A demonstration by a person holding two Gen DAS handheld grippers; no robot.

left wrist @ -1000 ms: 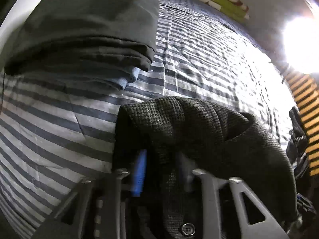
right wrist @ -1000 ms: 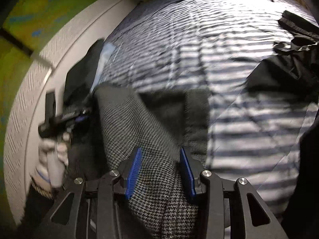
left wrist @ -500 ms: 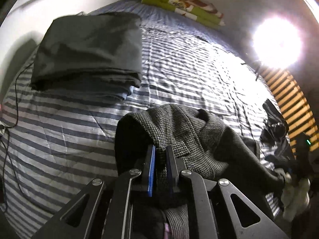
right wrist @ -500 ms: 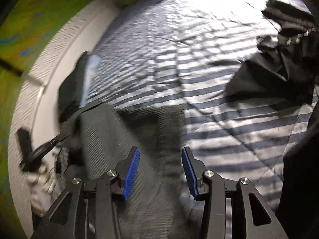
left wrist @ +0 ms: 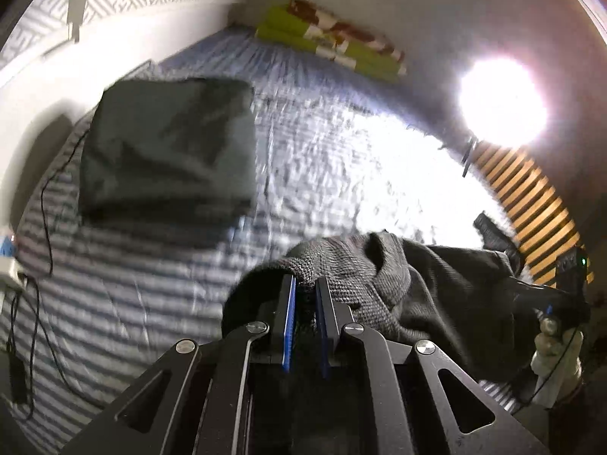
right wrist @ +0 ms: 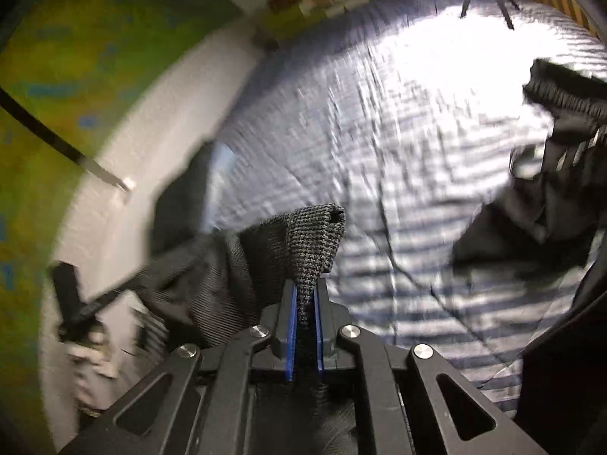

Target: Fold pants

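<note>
The grey houndstooth pants (left wrist: 387, 280) hang bunched above the striped bed, stretched between both grippers. My left gripper (left wrist: 304, 284) is shut on a fold of the fabric at its near end. In the right wrist view my right gripper (right wrist: 304, 292) is shut on another edge of the pants (right wrist: 315, 242), which stands up between the blue pads. The right gripper and a gloved hand (left wrist: 554, 345) show at the far right of the left wrist view. The left gripper and its hand (right wrist: 87, 326) appear blurred at the left of the right wrist view.
A stack of folded dark garments (left wrist: 167, 148) lies at the far left of the striped bedspread (left wrist: 326, 159). Crumpled black clothes (right wrist: 550, 174) lie to the right. Green patterned pillows (left wrist: 330, 45) sit at the headboard, a bright lamp (left wrist: 500, 102) glares, and a black cable (left wrist: 38, 235) runs along the left edge.
My right gripper, open half a second ago, has shut on the pants edge. Both grippers have risen, lifting the pants off the bed; the left stays clamped on the fabric.
</note>
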